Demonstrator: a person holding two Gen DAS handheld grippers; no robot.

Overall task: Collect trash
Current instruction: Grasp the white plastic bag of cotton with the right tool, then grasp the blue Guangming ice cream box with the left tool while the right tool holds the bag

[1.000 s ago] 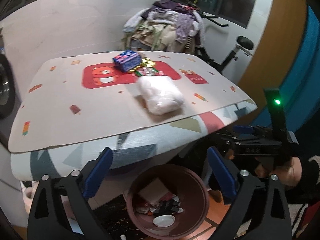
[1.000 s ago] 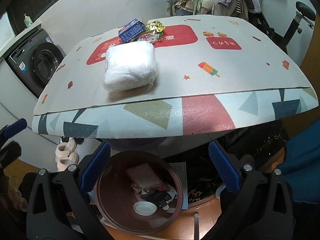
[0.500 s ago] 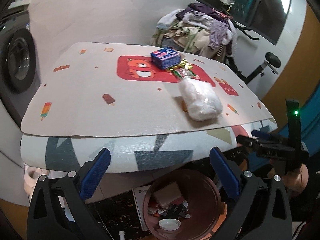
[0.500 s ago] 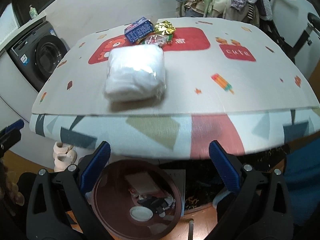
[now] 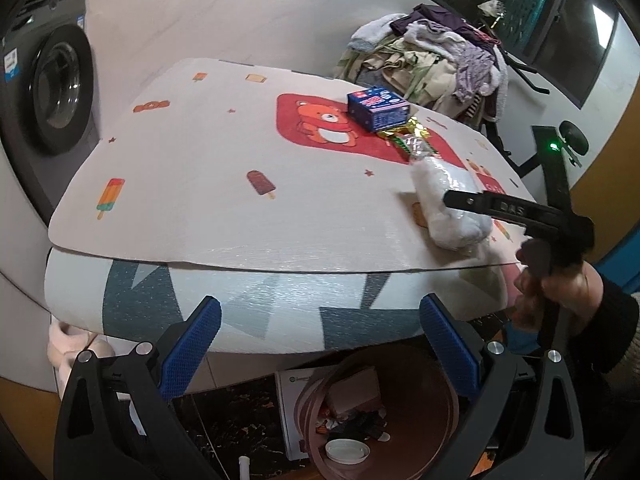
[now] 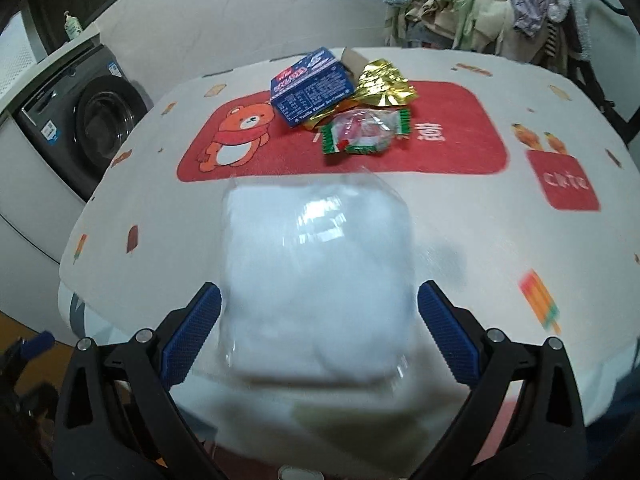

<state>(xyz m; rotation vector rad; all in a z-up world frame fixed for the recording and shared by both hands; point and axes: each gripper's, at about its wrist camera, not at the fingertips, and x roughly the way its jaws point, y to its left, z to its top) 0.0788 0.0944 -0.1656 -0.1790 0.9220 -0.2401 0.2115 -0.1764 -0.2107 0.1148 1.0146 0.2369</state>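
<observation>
Four pieces of trash lie on the counter (image 6: 500, 240), which is covered by a printed mat with a red bear panel (image 6: 340, 132). The landmark is the white plastic-wrapped pack (image 6: 316, 276), which rests near the front edge of the counter.

Beyond the pack, on the red panel, lies a clear wrapper with green and red print (image 6: 366, 134). A crumpled gold foil wrapper (image 6: 382, 84) lies just behind that wrapper. A blue carton (image 6: 310, 88) lies beside the foil, touching it, on the side toward the bear print.

The right tongs (image 6: 318, 332) are spread wide. The blue pads (image 6: 192, 338) sit on either side of the near end of the pack; the picture is blurred, so contact cannot be confirmed. In the left wrist view, the right tongs (image 5: 464, 200) reach over the pack (image 5: 448, 208), gripped by a hand (image 5: 560, 288) in a dark sleeve.

The left tongs (image 5: 320, 344) are also spread wide and hold nothing. They hang in front of the counter edge (image 5: 240, 296), well apart from the pack.

Below the counter edge, under the pack's side, stands a brown bin (image 5: 420, 420). It contains a white lid (image 5: 346, 450) and mixed scraps. A washing machine (image 6: 92, 120) stands far to the side of the pack, and a pile of clothes (image 6: 500, 4) lies behind the counter.
</observation>
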